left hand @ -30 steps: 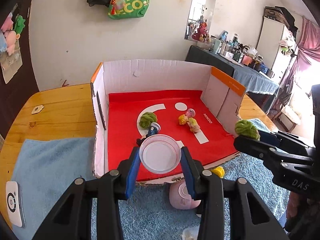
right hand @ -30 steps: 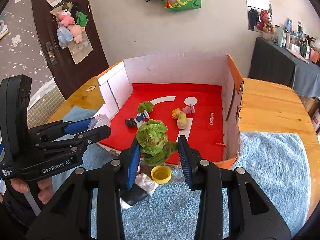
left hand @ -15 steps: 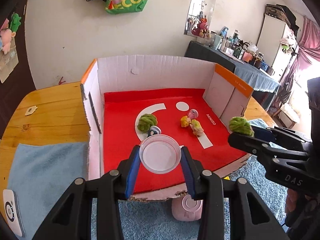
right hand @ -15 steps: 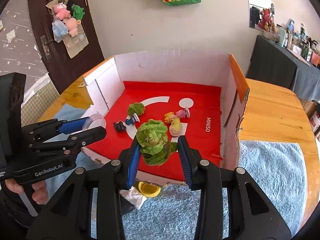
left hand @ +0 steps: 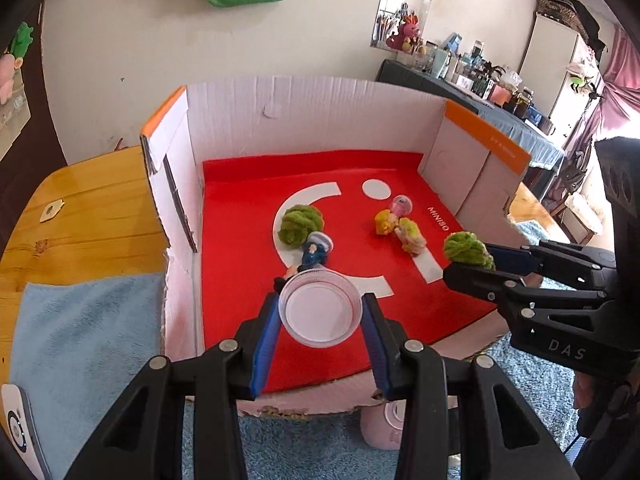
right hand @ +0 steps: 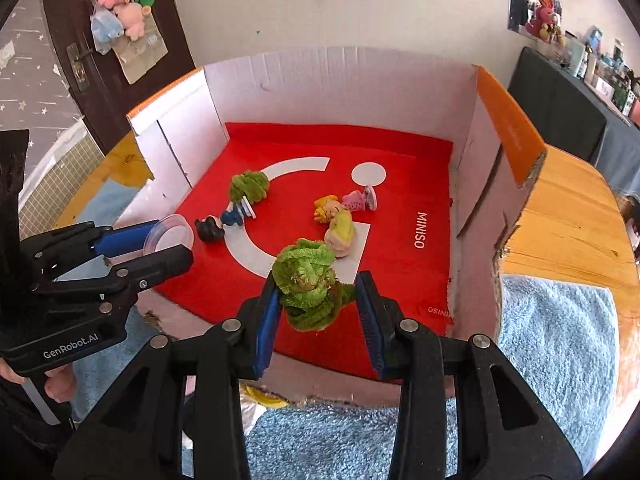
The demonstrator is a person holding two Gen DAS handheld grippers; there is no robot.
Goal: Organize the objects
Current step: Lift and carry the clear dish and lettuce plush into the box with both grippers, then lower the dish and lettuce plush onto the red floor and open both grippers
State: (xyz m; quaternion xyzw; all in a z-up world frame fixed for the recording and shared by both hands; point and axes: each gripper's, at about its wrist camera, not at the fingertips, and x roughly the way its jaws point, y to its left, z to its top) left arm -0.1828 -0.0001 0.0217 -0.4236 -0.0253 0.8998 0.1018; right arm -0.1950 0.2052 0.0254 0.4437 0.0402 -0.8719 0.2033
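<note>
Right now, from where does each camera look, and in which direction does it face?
Left wrist: sits on the left gripper, looks down and forward into the cardboard box; shows its own fingers gripping a clear lid, plus the right gripper.
Right wrist: sits on the right gripper, looks down into the same box; shows its fingers on a green plush cabbage, plus the left gripper and a hand.
Shared: box, red mat, toys on it.
</note>
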